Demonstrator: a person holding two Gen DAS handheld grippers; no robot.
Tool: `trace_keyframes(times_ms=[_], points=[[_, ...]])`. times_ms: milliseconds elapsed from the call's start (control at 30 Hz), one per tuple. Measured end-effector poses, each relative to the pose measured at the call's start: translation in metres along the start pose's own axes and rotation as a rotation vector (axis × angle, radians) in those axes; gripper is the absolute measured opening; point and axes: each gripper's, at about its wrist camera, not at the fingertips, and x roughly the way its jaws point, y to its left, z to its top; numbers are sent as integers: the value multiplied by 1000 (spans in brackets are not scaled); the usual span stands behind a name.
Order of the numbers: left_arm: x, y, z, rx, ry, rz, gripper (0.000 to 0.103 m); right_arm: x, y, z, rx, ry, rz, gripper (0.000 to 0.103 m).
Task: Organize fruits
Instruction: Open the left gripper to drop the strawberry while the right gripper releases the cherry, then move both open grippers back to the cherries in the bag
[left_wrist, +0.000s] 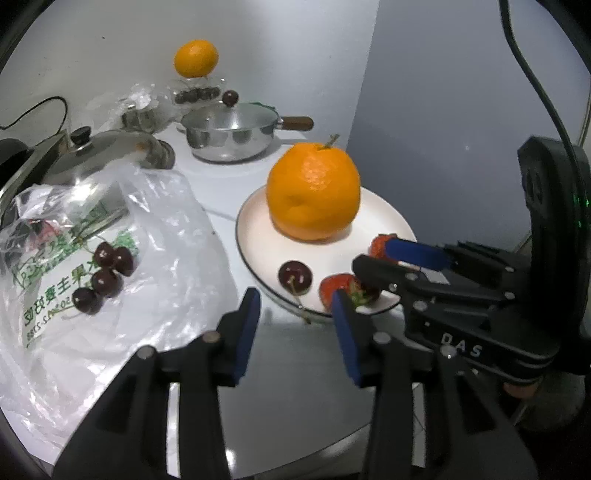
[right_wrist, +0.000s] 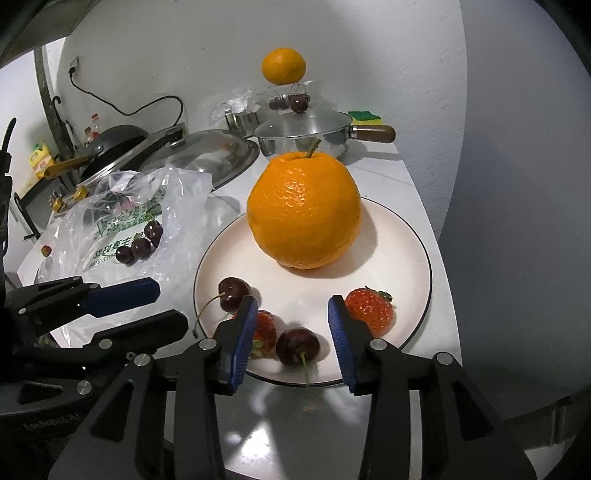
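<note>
Plate (right_wrist: 413, 236) with orange (right_wrist: 303, 208), cherries, strawberries.

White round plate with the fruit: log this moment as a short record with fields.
plate: white round plate with dark rim, on the white counter
on plate: large orange with stem, two red strawberries, two dark cherries
off plate: four dark cherries on a clear plastic bag
right gripper: open, cherry between its fingers, untouched
left gripper: open, empty
</note>
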Motion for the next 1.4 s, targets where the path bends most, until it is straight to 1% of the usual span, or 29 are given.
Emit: trace_keyframes(times_ms=[167,233,267,833,1400], points=[[-10,9,-3,-18,-19,12,44,-4,9,3,-11,-10,-6,42],[-15,14,-4,-29,-29,15,52,-6,14,3,-17,-14,-7,42],[-18,16,-5,-39,-37,14,54,-7,17,4,-22,-15,-8,42],[-52,55,-18,-106,-93,51,55,-14,66,11,-85,-27,-5,42],[-77,99,-31,-165,-125,89,56,-4,116,20,-143,-22,23,42]])
